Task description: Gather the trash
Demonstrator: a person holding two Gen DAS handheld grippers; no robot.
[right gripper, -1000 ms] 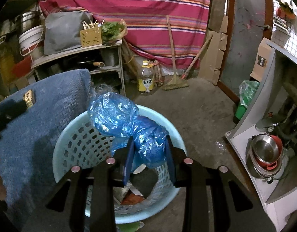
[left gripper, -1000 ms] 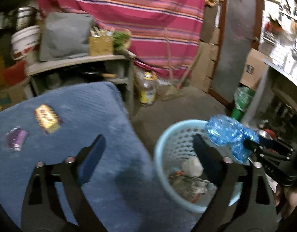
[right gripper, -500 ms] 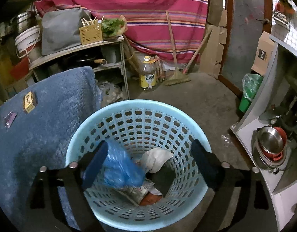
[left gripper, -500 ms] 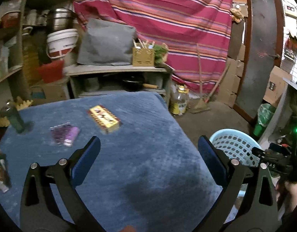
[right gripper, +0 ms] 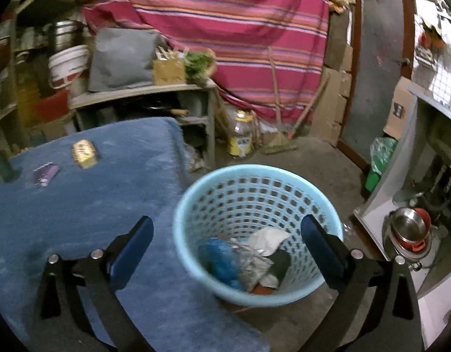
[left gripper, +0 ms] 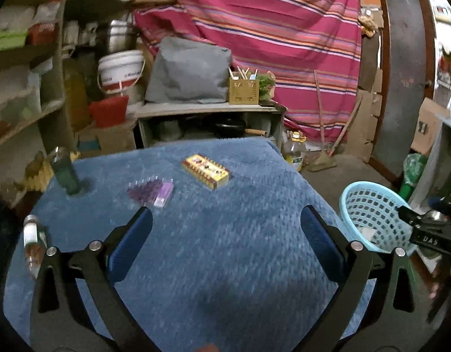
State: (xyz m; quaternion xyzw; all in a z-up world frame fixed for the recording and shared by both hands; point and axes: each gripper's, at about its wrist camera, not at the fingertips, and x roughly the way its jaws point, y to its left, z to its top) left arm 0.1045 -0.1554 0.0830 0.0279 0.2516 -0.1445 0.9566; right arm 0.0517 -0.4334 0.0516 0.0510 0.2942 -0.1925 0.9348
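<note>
Blue fleece covers the table [left gripper: 225, 264], and the left gripper [left gripper: 225, 228] hangs over it with its jaws spread wide and nothing between them. From that gripper, a yellow box [left gripper: 205, 171] lies on the cloth at about 12 o'clock, and a purple packet [left gripper: 155, 191] lies at about 11 o'clock, just beside the box but apart from it. A dark green bottle [left gripper: 64, 173] stands upright near the table's far-left edge, at roughly 10 o'clock. The pale blue basket [right gripper: 254, 193] sits on the floor just off the table's right edge, at 3 o'clock from the left gripper. The right gripper [right gripper: 227, 234] is poised over the basket's near rim; its jaws have just been opening and now stand wide apart, gripping nothing. Inside the basket, at the bottom, lies the blue plastic bag [right gripper: 219, 259] beside white paper [right gripper: 268, 239] and other crumpled scraps, all somewhat blurred.
</note>
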